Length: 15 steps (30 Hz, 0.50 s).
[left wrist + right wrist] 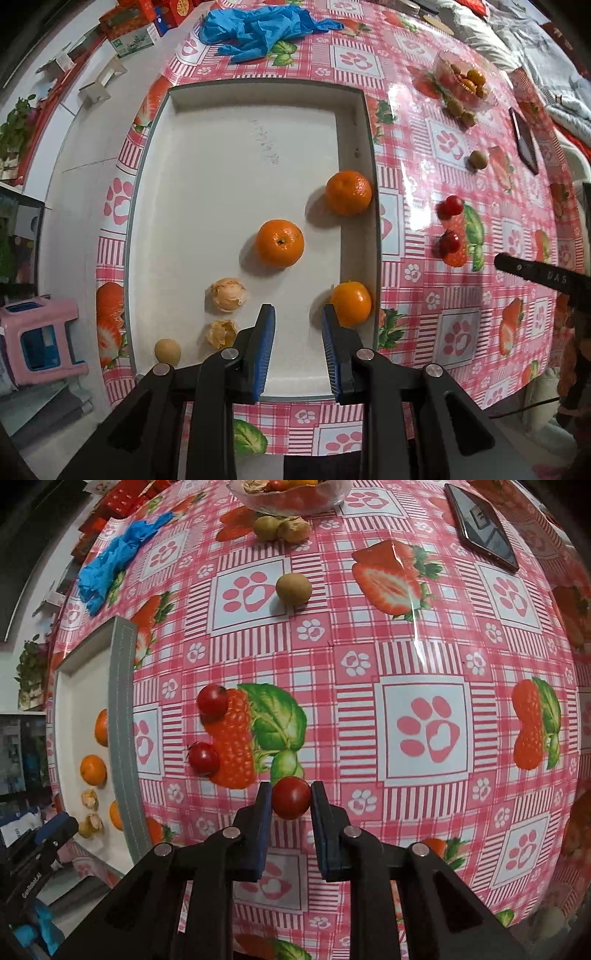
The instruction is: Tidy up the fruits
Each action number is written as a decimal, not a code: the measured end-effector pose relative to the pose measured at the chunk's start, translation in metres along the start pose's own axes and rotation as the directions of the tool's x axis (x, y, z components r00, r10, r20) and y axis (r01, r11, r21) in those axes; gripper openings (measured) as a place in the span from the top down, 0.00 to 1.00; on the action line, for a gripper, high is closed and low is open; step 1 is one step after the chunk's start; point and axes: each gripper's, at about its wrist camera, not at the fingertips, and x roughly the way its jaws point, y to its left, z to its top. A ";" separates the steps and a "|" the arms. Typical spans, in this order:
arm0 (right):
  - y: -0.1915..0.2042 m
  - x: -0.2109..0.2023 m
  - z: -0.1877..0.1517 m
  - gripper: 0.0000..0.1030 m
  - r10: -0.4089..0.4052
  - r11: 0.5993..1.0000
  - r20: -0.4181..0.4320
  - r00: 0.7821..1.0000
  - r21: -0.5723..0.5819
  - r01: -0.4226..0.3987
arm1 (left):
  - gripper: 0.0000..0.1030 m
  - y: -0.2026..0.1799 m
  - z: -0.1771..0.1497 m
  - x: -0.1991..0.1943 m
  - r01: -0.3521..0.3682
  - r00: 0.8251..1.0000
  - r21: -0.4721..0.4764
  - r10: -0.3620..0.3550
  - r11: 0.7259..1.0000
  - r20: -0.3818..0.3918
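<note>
My right gripper (291, 799) is clamped on a cherry tomato (291, 797), just above the table (424, 657). I should hold it gently and lift it clear over the white tray's (123, 716) raised near wall. My left gripper (298, 325) hangs nearly closed and empty by the tray's right edge; the tray's middle offers room.

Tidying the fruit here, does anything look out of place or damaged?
Yes. Two peeled, ragged fruits lie in the tray beside whole oranges. Blue gloves are crumpled on the table, where two tomatoes sit loose.
</note>
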 end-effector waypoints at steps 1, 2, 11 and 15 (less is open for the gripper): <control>-0.002 -0.003 -0.003 0.78 0.005 1.000 0.001 1.000 0.001 -0.005 | 0.73 0.001 0.000 -0.001 0.008 1.000 -0.002 -0.008 1.000 0.002; -0.004 -0.005 -0.006 0.78 0.009 1.000 0.002 1.000 0.002 -0.009 | 0.73 0.003 -0.001 -0.003 0.015 1.000 -0.002 -0.015 1.000 0.006; -0.031 -0.032 -0.033 0.78 0.035 0.999 0.014 0.999 0.012 -0.035 | 0.73 0.004 -0.001 -0.017 0.084 0.996 0.022 -0.085 0.996 0.039; -0.044 -0.040 -0.042 0.78 0.046 0.998 0.021 0.999 0.036 -0.047 | 0.73 -0.015 0.002 -0.015 0.077 0.996 0.093 -0.080 0.993 0.030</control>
